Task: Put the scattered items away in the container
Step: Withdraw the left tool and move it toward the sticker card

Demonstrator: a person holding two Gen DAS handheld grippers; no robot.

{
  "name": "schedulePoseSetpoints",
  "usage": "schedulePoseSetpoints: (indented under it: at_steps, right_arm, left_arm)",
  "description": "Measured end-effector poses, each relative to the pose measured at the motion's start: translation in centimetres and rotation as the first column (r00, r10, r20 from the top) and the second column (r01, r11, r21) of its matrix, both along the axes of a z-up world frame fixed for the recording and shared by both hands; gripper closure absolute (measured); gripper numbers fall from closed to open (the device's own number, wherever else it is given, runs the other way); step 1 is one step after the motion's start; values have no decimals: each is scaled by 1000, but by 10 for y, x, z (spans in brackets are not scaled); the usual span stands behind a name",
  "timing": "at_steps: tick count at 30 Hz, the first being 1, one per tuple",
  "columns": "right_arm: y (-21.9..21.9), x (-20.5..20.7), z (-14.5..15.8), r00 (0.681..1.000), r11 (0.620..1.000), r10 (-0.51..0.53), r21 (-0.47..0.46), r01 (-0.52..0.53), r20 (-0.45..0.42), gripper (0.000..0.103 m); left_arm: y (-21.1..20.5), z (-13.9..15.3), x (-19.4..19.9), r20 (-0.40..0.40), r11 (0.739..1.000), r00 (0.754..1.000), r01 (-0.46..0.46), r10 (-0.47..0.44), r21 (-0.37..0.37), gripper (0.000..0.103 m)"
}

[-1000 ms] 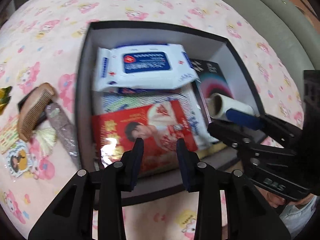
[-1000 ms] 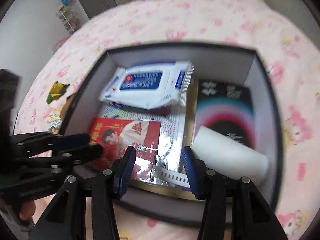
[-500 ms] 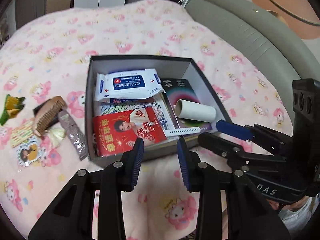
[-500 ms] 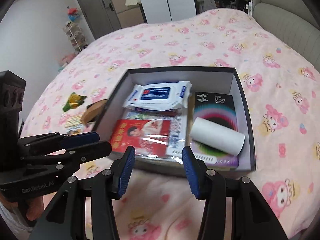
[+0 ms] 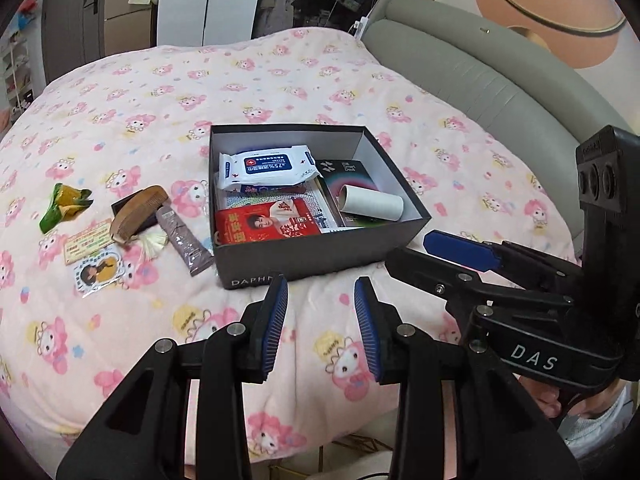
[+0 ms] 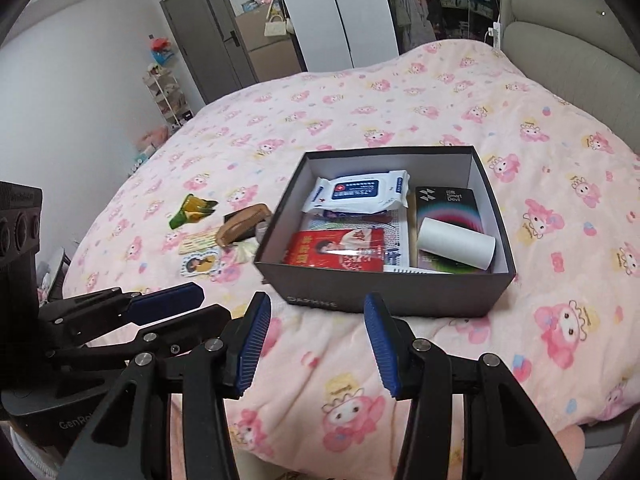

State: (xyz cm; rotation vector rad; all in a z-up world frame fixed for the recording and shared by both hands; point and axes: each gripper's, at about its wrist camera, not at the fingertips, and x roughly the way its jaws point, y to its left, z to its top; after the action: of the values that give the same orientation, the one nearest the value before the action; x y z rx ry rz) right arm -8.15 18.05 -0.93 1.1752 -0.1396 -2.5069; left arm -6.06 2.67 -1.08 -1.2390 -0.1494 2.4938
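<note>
Both grippers, left (image 5: 321, 322) and right (image 6: 316, 342), are pulling back from the box (image 5: 316, 258), fingers apart and empty. The roll (image 5: 372, 203) is lying inside; the comb (image 5: 140, 212) and tube (image 5: 184, 246) are lying left of the box.

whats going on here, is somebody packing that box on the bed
Yes. A person holds a hand-held gripper in each hand, left and right; both are open and empty, short of the box. Wipes and a paper roll are inside. A comb, tube and cards lie outside.
</note>
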Motion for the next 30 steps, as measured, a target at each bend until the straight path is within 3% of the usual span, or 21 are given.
schedulePoseSetpoints:
  at_steps: [9, 15, 23, 30]
  right_arm:
    - [-36, 24, 5, 998, 998, 65, 21, -65, -16, 58]
    - [-75, 32, 6, 990, 989, 143, 37, -142, -23, 58]
    - [-143, 38, 6, 960, 960, 277, 46, -276, -31, 58]
    - [-185, 29, -19, 943, 942, 333, 26, -333, 12, 58]
  left_arm:
    - [-32, 6, 35, -25, 999, 999, -39, 39, -2, 68]
    - [-73, 8, 53, -31, 993, 992, -120, 120, 8, 69]
    - [-136, 4, 76, -34, 969, 969, -245, 245, 14, 69]
    - [-177, -26, 75, -1, 940, 941, -339, 339, 43, 69]
